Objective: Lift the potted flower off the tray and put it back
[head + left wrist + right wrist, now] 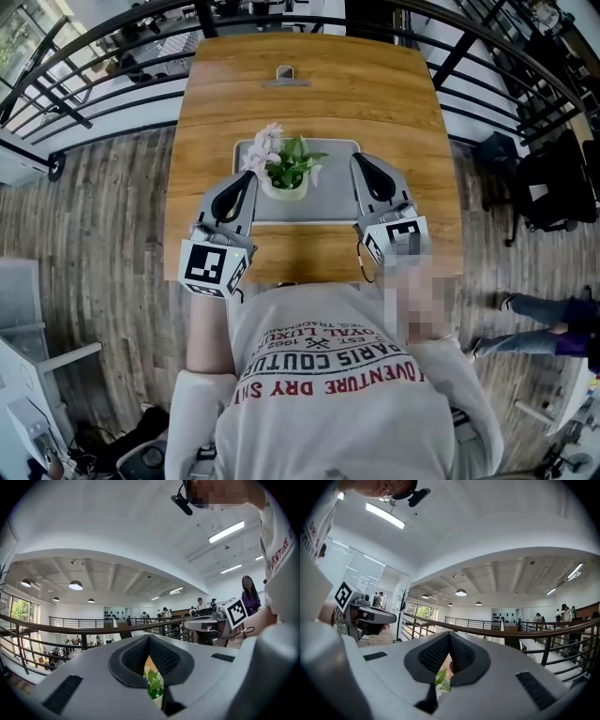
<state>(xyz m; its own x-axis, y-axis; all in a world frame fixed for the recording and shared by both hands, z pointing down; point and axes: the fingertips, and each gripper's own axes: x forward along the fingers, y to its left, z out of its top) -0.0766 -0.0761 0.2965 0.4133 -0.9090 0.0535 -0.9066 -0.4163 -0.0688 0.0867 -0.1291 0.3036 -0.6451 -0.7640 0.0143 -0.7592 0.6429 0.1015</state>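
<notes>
On the wooden table [309,103] the tray [337,202] holds the potted flower [286,169], probably light, with fragile blooms; take it by the stiff pot [285,190]. Your left gripper [246,178] and right gripper [364,167] have their jaws together, seemingly on nothing.

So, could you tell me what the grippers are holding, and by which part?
Apparently the tray, potted flower aboard: left gripper shut on its left rim, right gripper on its right rim; the pinched edges themselves are hidden.
</notes>
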